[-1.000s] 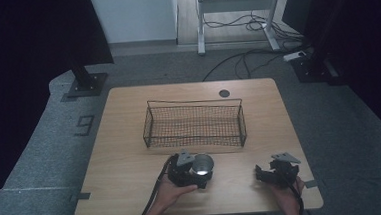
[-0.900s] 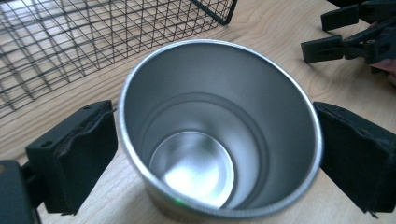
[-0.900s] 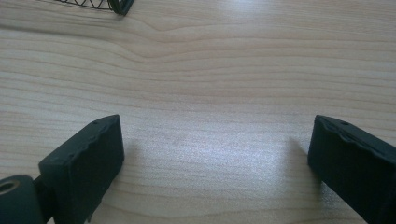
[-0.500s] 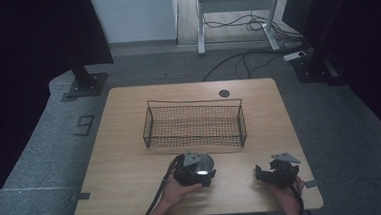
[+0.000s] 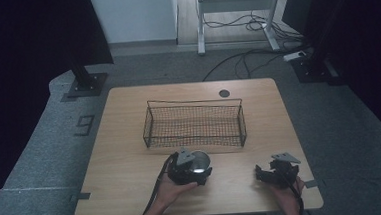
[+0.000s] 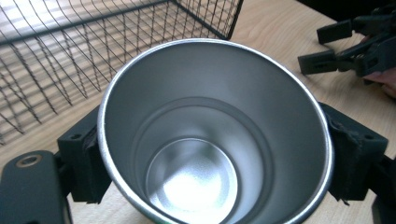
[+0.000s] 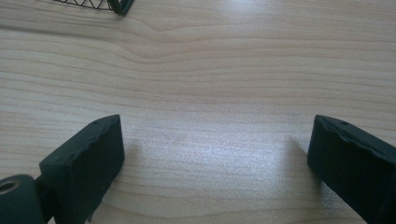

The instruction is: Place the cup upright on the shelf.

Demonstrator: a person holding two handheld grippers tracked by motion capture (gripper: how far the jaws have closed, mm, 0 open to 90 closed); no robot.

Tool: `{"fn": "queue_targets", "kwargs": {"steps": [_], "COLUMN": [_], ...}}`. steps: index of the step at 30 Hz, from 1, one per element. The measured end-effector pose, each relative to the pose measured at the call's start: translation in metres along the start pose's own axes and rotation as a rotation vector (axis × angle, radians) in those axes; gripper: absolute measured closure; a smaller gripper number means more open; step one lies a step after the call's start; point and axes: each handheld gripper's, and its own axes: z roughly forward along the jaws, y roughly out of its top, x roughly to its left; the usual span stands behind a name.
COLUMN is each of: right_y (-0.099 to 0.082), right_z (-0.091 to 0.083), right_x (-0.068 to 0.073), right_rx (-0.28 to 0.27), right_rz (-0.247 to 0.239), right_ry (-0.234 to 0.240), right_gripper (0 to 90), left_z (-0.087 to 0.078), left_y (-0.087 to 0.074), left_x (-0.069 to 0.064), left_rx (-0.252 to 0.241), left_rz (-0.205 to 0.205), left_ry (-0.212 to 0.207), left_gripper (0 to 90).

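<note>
The wire basket (image 5: 193, 124) is blocking the middle of the bench (image 5: 121, 157), just beyond the left hand-held gripper (image 5: 191, 168). Bare wood is lying open between both hand-held grippers.

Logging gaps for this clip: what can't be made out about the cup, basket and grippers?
- Metal cup: its outside and base are hidden by its own rim in the left gripper view, and it's too small in the high view.
- Wire basket: cut off by the edge in the right gripper view.
- Right gripper: jaw tips cut off by the bottom edge.
</note>
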Motion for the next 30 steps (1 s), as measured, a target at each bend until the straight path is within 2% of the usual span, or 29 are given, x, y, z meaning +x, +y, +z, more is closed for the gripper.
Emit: {"fn": "queue_targets", "kwargs": {"steps": [18, 30], "right_y": [0.000, 0.000], "right_z": [0.000, 0.000], "right_x": [0.000, 0.000], "right_rx": [-0.002, -0.003], "right_rz": [0.001, 0.002], "right_ry": [-0.001, -0.002], "right_gripper": [4.3, 4.5], "left_z": [-0.025, -0.034], "left_y": [0.024, 0.039], "left_x": [0.012, 0.018], "left_rx": [-0.055, -0.073], "left_rz": [-0.017, -0.022], "left_ry": [-0.002, -0.005], "left_gripper": [13.5, 13.5]}}
